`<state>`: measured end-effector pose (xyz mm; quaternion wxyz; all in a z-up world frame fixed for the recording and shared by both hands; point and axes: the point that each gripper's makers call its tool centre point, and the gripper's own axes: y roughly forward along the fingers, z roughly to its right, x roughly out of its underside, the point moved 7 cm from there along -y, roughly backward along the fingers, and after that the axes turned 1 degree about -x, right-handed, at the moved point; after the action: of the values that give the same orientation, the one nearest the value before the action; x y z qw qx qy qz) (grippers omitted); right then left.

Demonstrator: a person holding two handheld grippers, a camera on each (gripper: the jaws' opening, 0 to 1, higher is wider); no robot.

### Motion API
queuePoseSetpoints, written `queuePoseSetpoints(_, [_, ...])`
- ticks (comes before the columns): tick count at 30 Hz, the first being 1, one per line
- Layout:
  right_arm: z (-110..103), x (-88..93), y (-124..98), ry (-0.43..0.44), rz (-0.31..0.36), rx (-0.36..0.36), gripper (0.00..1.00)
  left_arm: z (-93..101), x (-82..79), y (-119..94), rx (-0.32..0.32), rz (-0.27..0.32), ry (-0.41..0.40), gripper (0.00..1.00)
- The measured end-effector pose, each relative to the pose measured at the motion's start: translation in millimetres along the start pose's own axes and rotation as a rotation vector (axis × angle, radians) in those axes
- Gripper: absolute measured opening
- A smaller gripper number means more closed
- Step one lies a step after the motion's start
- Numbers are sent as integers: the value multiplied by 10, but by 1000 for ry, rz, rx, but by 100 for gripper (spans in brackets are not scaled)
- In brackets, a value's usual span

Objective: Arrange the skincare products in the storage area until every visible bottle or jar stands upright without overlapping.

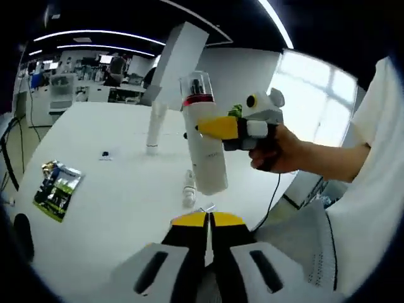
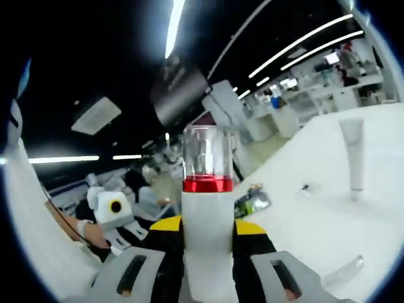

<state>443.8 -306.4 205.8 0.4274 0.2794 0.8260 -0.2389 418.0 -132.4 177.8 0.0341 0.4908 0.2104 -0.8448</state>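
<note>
In the left gripper view, the left gripper (image 1: 207,219) sits low over the white table (image 1: 113,189), its yellow-tipped jaws pressed together with nothing between them. Beyond it, the right gripper (image 1: 218,128), held in a person's hand (image 1: 278,150), clamps a tall white bottle (image 1: 205,142) with a red band and clear cap, lifted above the table and slightly tilted. A small tube (image 1: 189,187) lies on its side on the table just below the bottle. A white tube (image 1: 154,126) stands upright on its cap farther back. A green packet (image 1: 57,189) lies flat to the left.

In the right gripper view, the right gripper (image 2: 207,230) grips the bottle (image 2: 206,208) between its jaws. The upright tube (image 2: 353,154) stands on the table (image 2: 315,208) to the right, the packet (image 2: 251,202) lies behind the bottle, and the left gripper (image 2: 113,218) appears at lower left.
</note>
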Motion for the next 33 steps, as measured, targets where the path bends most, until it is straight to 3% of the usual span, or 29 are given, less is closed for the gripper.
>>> queuePoseSetpoints(3, [-64, -48, -24, 14, 28, -12, 22, -2, -40, -26, 27, 30, -18, 9])
queuePoseSetpoints(8, [-119, -130, -49, 10, 48, -25, 22, 57, -71, -36, 100, 73, -66, 28])
queuePoseSetpoints(10, [-118, -139, -55, 10, 55, -33, 22, 60, -122, -44, 119, 127, -95, 30])
queuePoseSetpoints(13, [-143, -142, -55, 20, 61, -43, 23, 31, -181, -70, 123, 189, -136, 41])
queuePoseSetpoints(17, [-175, -118, -53, 38, 68, -57, 23, -82, -249, -152, 36, 261, -101, 62])
queuePoseSetpoints(19, [-192, -95, -43, 53, 64, -65, 23, -92, -256, -171, 57, 282, -115, 62])
queuePoseSetpoints(22, [-228, -71, -26, 51, 56, -73, 23, -94, -263, -142, 43, 288, -47, 69])
queuePoseSetpoints(25, [-244, -72, -18, 55, 57, -79, 23, -89, -210, -85, 35, 241, -48, 76])
queuePoseSetpoints(29, [-279, -85, -12, 67, 65, -91, 23, -92, -207, -66, 25, 238, -11, 73])
queuePoseSetpoints(33, [-301, -112, -21, 57, 70, -94, 23, -87, -226, -79, 39, 255, -25, 75])
